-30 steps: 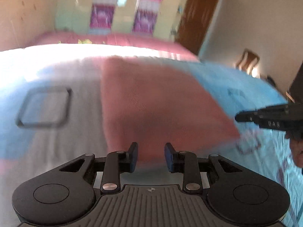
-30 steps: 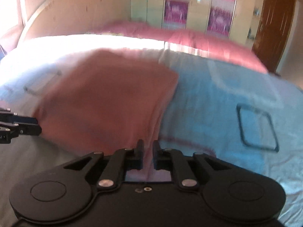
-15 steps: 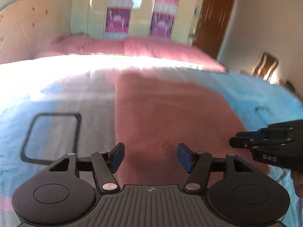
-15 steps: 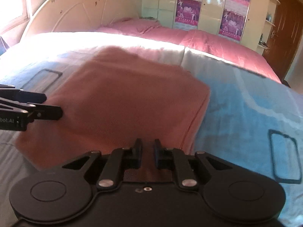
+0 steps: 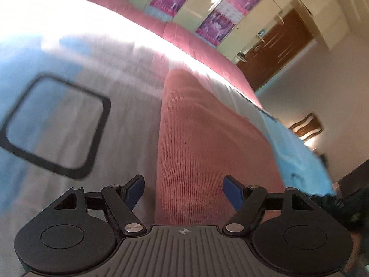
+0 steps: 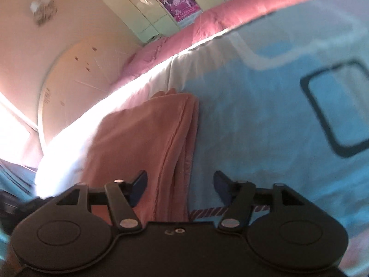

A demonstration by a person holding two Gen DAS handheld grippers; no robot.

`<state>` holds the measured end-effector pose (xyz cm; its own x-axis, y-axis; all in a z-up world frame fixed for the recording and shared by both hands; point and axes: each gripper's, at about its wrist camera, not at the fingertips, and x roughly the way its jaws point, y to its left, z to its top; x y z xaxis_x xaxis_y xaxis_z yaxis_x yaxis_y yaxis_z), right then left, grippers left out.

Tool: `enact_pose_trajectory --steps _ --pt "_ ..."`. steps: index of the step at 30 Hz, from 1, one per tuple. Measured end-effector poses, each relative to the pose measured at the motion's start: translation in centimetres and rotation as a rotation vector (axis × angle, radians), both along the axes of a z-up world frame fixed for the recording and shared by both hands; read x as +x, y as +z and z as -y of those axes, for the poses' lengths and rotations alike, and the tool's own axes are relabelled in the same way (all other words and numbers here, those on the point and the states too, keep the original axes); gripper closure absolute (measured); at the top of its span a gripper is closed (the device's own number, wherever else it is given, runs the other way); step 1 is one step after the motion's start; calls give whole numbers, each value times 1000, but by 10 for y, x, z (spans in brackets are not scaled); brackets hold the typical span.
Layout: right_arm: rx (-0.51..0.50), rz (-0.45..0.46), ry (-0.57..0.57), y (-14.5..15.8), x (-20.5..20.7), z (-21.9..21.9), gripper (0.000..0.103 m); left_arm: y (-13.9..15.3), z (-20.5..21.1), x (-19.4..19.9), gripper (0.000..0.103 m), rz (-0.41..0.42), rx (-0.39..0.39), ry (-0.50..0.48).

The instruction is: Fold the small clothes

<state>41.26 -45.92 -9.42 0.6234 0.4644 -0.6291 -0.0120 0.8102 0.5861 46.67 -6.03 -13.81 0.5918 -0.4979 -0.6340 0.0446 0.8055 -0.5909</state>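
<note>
A salmon-pink knitted garment [image 5: 207,143] lies folded on the bed, a long flat shape running away from me. In the left wrist view my left gripper [image 5: 183,190] hovers over its near left edge, jaws opening, pads clear of the cloth. In the right wrist view the same garment [image 6: 150,143] shows stacked layers along its right edge. My right gripper [image 6: 180,185] straddles that edge with jaws opening and nothing pressed between the blue pads. Both views are tilted and motion-blurred.
The bed wears a blue, grey and white cover [image 6: 265,115] printed with a black rounded square [image 5: 55,124]. Pink pillows [image 5: 184,39] line the far side before a wardrobe with purple posters [image 5: 214,26]. A brown door [image 5: 276,46] stands at the right, a headboard [image 6: 76,73] at the left.
Both grippers have opened wide and let go of the pink garment, which now lies flat. Both wrists have rolled, so the room tilts in each view, and the other gripper has left each view.
</note>
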Motion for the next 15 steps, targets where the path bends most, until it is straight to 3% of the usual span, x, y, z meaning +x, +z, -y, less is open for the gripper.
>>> enact_pose_trajectory --steps 3,9,15 --pt "83 -49 44 -14 6 9 51 -11 -2 7 29 -31 -61 -5" --pt "143 -89 152 -22 30 -9 54 -16 7 27 32 -47 -63 -25" --pt "8 -62 171 -11 36 -30 74 -2 35 35 41 -57 56 -39"
